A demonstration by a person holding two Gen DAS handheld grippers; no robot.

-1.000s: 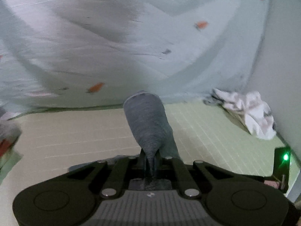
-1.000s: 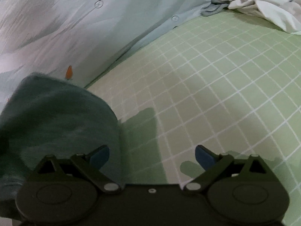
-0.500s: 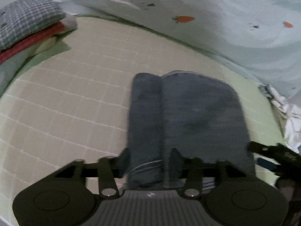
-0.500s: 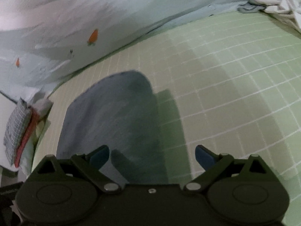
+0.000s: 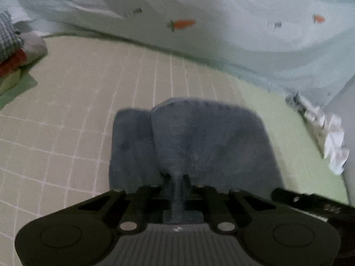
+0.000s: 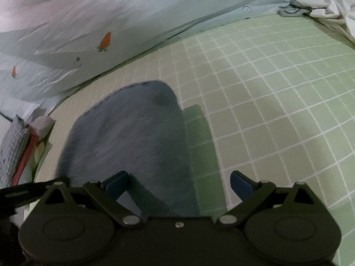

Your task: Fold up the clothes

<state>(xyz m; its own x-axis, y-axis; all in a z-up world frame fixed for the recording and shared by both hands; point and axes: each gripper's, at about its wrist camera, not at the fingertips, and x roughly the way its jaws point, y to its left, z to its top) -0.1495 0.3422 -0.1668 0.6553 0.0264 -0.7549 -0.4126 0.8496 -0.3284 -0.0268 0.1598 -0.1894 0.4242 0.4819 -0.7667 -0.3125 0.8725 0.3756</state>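
Left gripper [image 5: 177, 184] is pinching the blue cloth's [image 5: 199, 137] near edge; right gripper [image 6: 178, 181] is hovering with jaws apart, empty. Risk: releasing unevenly could be undoing the fold.

Dimly lit, with a cool cast. Motion-blurred across the left view, sharper on the right. Bent hard toward black fisheye corners. Cast a dark shadow on the green checked sheet [image 6: 255, 102] beside the grey cloth [image 6: 133, 137].
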